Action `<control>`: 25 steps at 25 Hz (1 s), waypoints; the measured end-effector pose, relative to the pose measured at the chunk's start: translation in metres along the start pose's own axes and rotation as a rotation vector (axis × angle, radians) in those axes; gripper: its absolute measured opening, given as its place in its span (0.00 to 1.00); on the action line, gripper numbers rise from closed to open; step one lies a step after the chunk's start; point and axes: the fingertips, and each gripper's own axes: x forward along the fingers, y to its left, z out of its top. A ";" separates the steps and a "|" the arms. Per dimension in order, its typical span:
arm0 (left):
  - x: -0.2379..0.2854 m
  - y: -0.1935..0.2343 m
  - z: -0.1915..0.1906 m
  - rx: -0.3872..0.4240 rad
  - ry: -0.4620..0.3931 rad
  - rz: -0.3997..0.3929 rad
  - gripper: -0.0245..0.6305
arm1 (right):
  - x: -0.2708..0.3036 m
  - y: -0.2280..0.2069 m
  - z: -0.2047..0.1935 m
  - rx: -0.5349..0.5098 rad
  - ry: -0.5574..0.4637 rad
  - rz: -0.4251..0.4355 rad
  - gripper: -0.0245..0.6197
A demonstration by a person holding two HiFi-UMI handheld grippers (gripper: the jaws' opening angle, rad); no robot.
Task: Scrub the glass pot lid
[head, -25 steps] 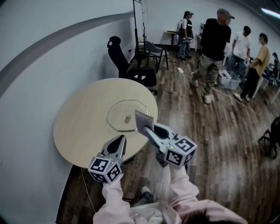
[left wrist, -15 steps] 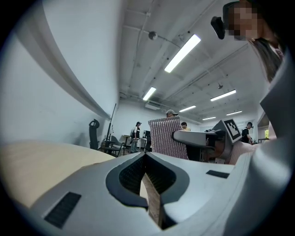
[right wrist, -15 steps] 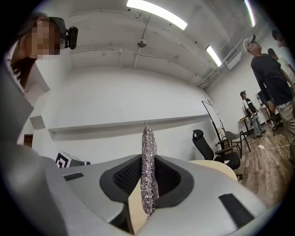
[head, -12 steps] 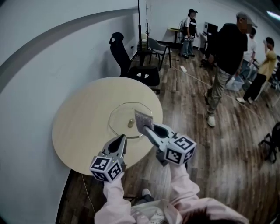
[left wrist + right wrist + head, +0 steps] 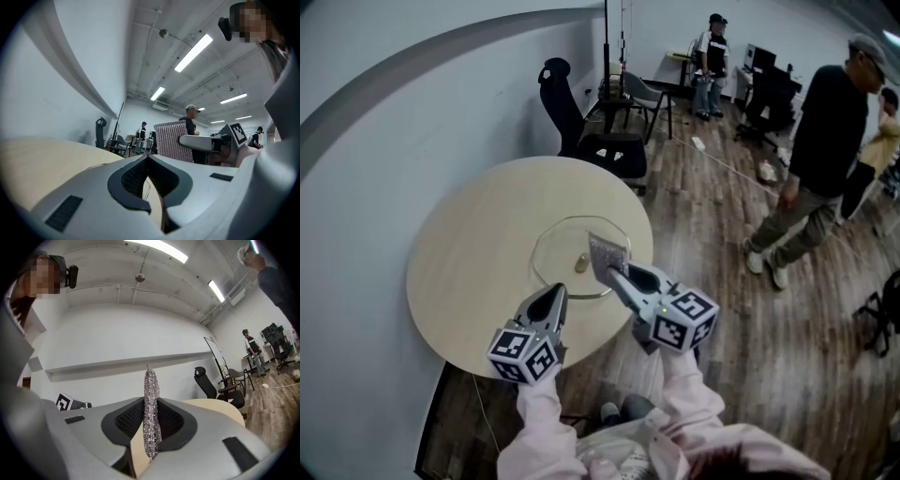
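1. The round, pale wooden tabletop [image 5: 478,272] fills the middle of my head view, with a pale wall behind it on the left.
2. The glass pot lid [image 5: 561,240] lies flat on the near right part of the tabletop.
3. Both forearms, in pink sleeves [image 5: 542,417], reach out from the near side. They run side by side, about level, and point away across the tabletop's near rim.
4. The left tongs [image 5: 559,292] hover by the lid's near edge. The left gripper view shows them clenched tip to tip with nothing between them.
5. The right tongs [image 5: 615,274] are just to the right, over the lid's near right edge. They are clamped on a silvery mesh scrub pad [image 5: 607,251].
6. The pad stands on edge and sticks out past the tips, above the lid. I cannot tell whether it touches the glass.
7. A small knob [image 5: 581,264] sits at the lid's centre, just left of the pad.
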 end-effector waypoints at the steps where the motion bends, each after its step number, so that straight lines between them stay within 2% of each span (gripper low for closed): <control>1: 0.002 0.002 0.000 0.000 0.006 0.001 0.03 | 0.002 -0.003 0.001 0.005 0.001 -0.003 0.15; 11: 0.033 0.025 -0.011 -0.025 0.022 0.055 0.03 | 0.031 -0.048 -0.002 0.038 0.023 0.027 0.15; 21: 0.078 0.058 -0.014 -0.076 0.031 0.141 0.03 | 0.085 -0.091 0.006 0.018 0.099 0.133 0.15; 25: 0.087 0.074 -0.020 -0.125 0.036 0.197 0.03 | 0.104 -0.107 0.002 0.022 0.142 0.174 0.15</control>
